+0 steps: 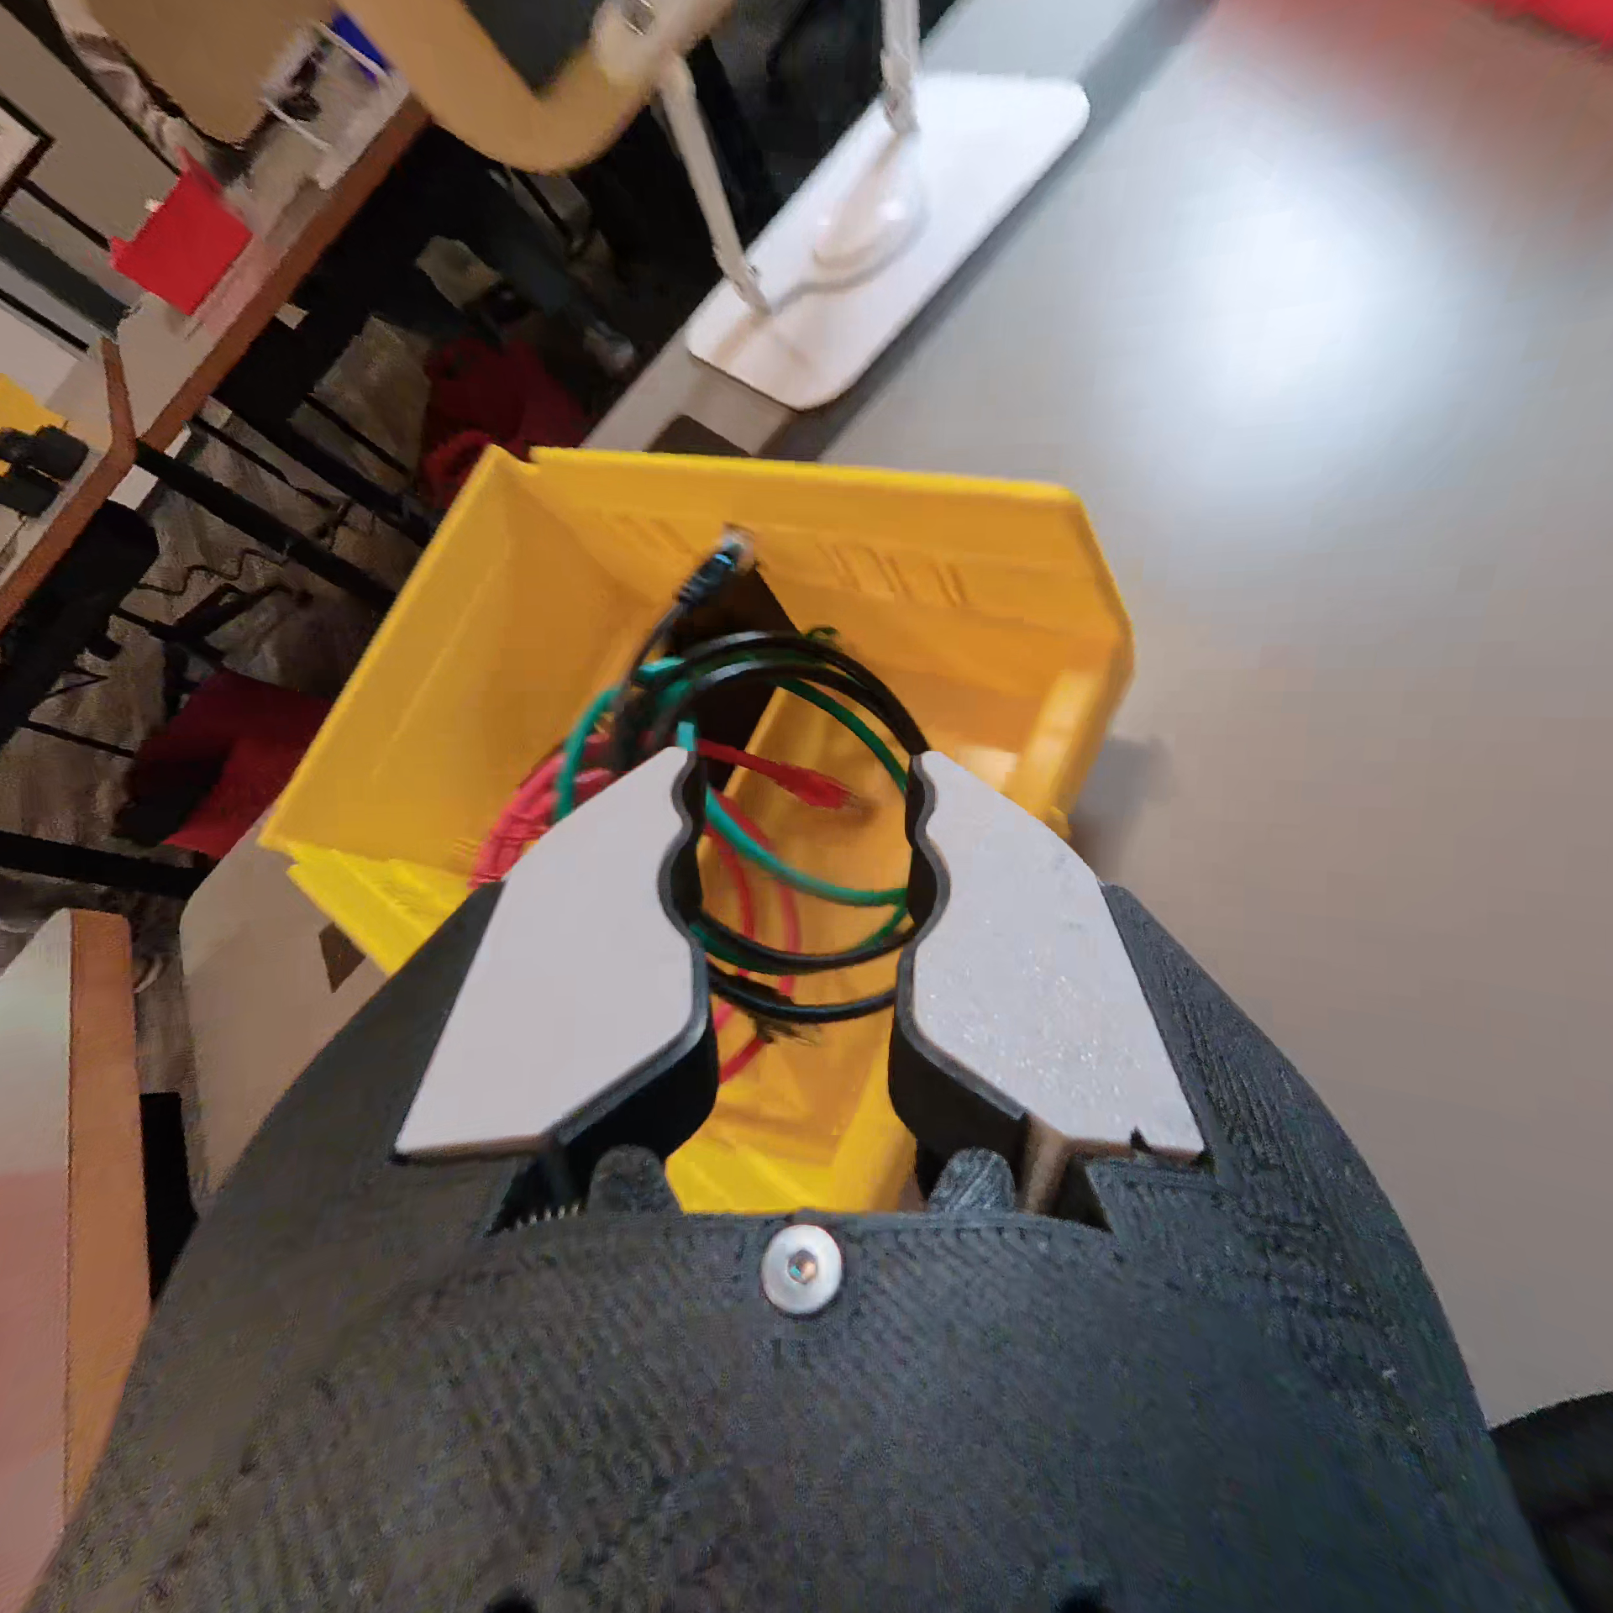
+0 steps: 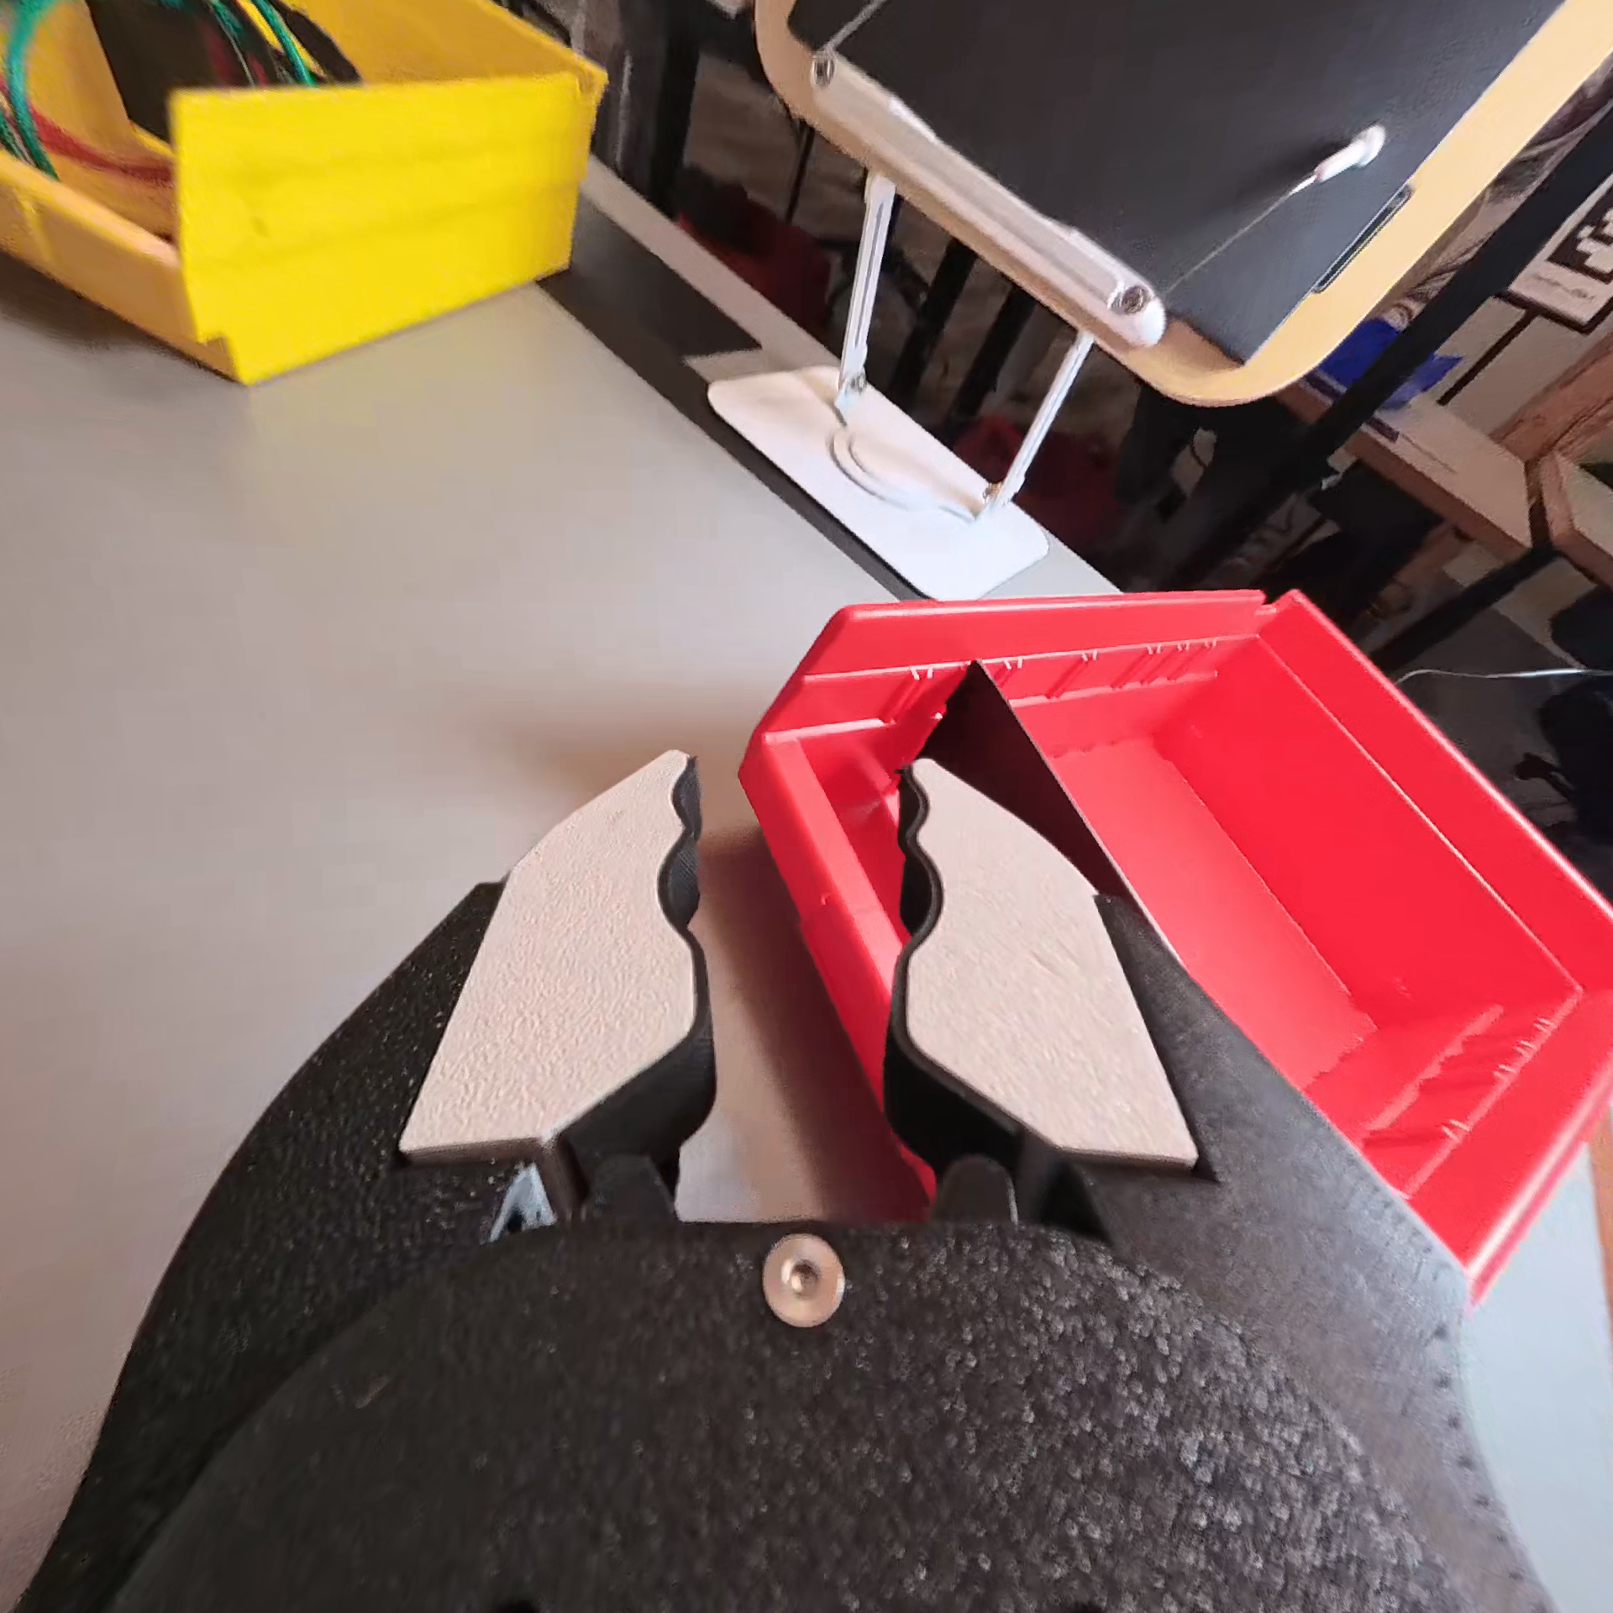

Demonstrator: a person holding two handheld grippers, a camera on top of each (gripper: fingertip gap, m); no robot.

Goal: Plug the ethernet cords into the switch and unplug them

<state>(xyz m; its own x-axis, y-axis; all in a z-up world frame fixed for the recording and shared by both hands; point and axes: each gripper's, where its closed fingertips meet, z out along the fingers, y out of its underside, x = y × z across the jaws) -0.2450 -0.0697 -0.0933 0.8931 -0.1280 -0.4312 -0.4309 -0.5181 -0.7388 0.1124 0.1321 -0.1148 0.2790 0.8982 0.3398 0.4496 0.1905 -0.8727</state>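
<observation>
A yellow bin [image 1: 541,663] on the grey table holds coiled ethernet cords: a green cord [image 1: 820,890], a red cord [image 1: 785,781] and a black cord [image 1: 820,650]. A black plug [image 1: 711,580] leans on the bin's back wall. My left gripper [image 1: 799,768] is open and empty, just above the coils. In the right wrist view, a red bin [image 2: 1309,873] holds a black, flat, box-like thing [image 2: 1004,768], perhaps the switch. My right gripper [image 2: 799,777] is open and empty over the red bin's near-left corner. The yellow bin also shows at that view's top left [image 2: 367,201].
A white stand base [image 1: 882,253] sits at the table's far edge, and in the right wrist view [image 2: 882,497] it carries a tilted dark panel [image 2: 1178,148]. Beyond the table edge are other desks, black frames and a red box [image 1: 183,244]. Some 40 cm of space lies between my two pairs of fingers.
</observation>
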